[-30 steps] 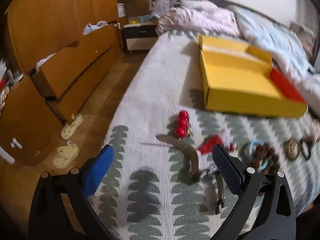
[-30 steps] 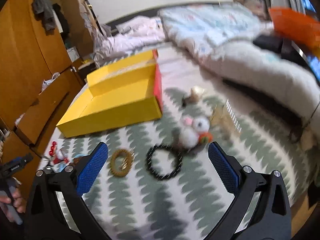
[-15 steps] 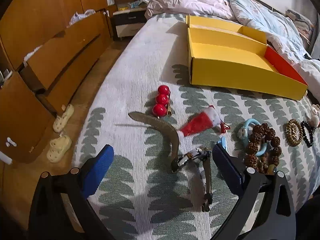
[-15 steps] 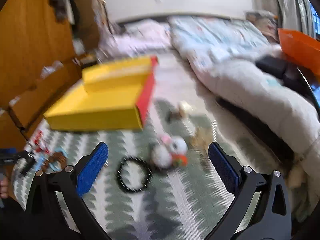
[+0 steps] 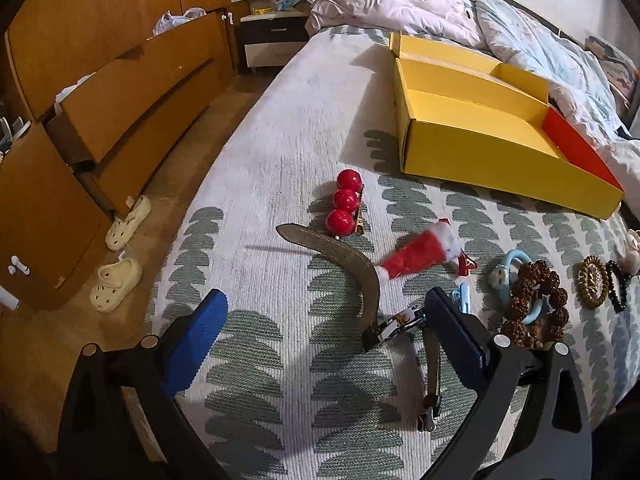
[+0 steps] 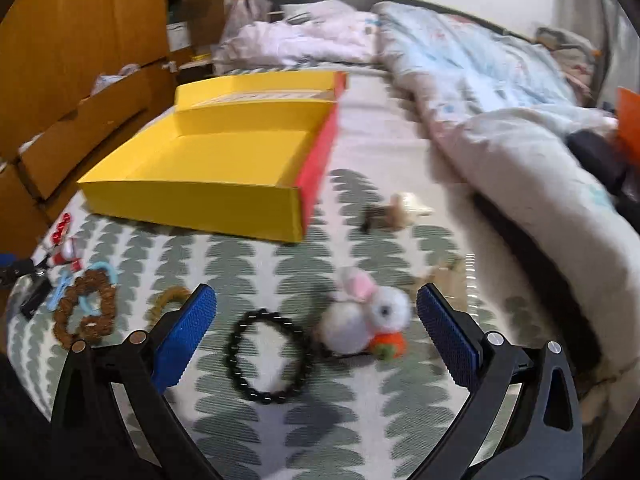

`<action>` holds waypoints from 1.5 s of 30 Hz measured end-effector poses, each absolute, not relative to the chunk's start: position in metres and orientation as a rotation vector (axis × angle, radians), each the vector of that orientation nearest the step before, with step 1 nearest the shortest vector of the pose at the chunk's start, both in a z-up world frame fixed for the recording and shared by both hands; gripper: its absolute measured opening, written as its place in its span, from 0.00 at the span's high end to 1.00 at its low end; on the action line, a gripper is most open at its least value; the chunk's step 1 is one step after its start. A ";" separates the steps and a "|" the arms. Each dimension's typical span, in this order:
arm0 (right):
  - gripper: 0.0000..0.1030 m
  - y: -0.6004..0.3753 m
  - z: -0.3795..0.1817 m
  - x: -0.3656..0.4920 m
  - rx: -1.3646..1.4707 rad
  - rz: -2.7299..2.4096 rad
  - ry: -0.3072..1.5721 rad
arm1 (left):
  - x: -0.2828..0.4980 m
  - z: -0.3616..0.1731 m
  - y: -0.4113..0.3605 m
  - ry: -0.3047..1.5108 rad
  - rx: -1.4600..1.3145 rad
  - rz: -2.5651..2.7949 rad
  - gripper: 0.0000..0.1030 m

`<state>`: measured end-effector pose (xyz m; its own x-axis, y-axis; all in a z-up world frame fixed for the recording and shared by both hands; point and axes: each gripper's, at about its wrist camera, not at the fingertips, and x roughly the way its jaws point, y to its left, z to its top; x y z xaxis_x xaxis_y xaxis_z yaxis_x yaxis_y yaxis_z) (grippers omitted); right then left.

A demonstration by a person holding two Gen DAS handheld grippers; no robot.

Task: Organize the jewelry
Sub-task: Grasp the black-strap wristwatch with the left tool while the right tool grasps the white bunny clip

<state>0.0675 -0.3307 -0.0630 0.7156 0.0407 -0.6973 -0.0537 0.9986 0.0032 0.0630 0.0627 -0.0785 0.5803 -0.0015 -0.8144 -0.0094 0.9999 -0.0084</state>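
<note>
- the step in hand looks like the very start: picking a first piece to lift, since the open yellow cardboard box with a red end wall [image 5: 472, 128] [image 6: 224, 160] shows nothing inside it in either view.
- the left gripper [image 5: 326, 330] hangs released, jaws wide apart, holding nothing; between its blue pads lies the grey-brown leather watch with a metal buckle [image 5: 360, 276], flat on the white bedspread with green scallop print [image 5: 280, 140].
- just beyond the strap sit a clip of three glossy red balls [image 5: 345, 201] and a small red-and-white santa-hat clip [image 5: 420, 256]; to the right are a brown knobbly bead bracelet [image 5: 536, 304] lying over a light blue hair tie [image 5: 512, 276], and a gold coiled hair ring [image 5: 594, 286].
- the right gripper [image 6: 316, 318] is likewise spread and empty; a black bead bracelet [image 6: 266, 354] lies between its pads, touching or nearly touching a white fluffy bunny hair tie with an orange carrot [image 6: 366, 322].
- this view is blurred, so the small items further back are hard to name.
- next move, as i judge it: lower one gripper over its nearest piece, close on a thin edge, then carry it to the box, which stands well apart from both.
- the flat strap and the thin bracelet will need a low, pinching approach against soft bedding.
</note>
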 end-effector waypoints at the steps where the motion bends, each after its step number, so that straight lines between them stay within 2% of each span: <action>1: 0.03 -0.328 -0.063 0.066 -0.034 0.054 0.768 | 0.063 -0.078 0.062 0.957 -0.016 -0.004 0.05; 4: 0.03 -0.319 -0.062 0.059 -0.077 0.064 0.743 | 0.063 -0.078 0.057 0.972 -0.029 -0.049 0.05; 11: 0.03 -0.351 -0.063 0.051 0.074 0.081 0.740 | 0.060 -0.081 0.039 0.965 0.036 -0.051 0.05; 15: 0.05 -0.349 -0.066 0.058 0.042 0.054 0.758 | 0.062 -0.085 0.035 0.985 0.044 -0.057 0.05; 17: 0.10 -0.345 -0.071 0.063 0.031 0.049 0.775 | 0.064 -0.089 0.035 0.998 0.044 -0.054 0.05; 19: 0.26 -0.344 -0.074 0.068 0.034 0.057 0.788 | 0.066 -0.093 0.037 1.014 0.036 -0.049 0.05; 20: 0.29 -0.344 -0.076 0.070 0.035 0.050 0.793 | 0.068 -0.096 0.039 1.022 0.028 -0.047 0.05; 22: 0.42 -0.348 -0.078 0.074 0.047 0.033 0.803 | 0.070 -0.099 0.043 1.034 0.006 -0.044 0.05; 45: 0.42 -0.366 -0.104 0.084 0.023 -0.071 0.885 | 0.074 -0.113 0.035 1.039 0.093 -0.010 0.05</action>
<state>0.0839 -0.3660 -0.1041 0.6311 -0.0526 -0.7739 0.0716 0.9974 -0.0094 0.0745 0.0351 -0.1128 0.5074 0.0355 -0.8610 0.0524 0.9960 0.0719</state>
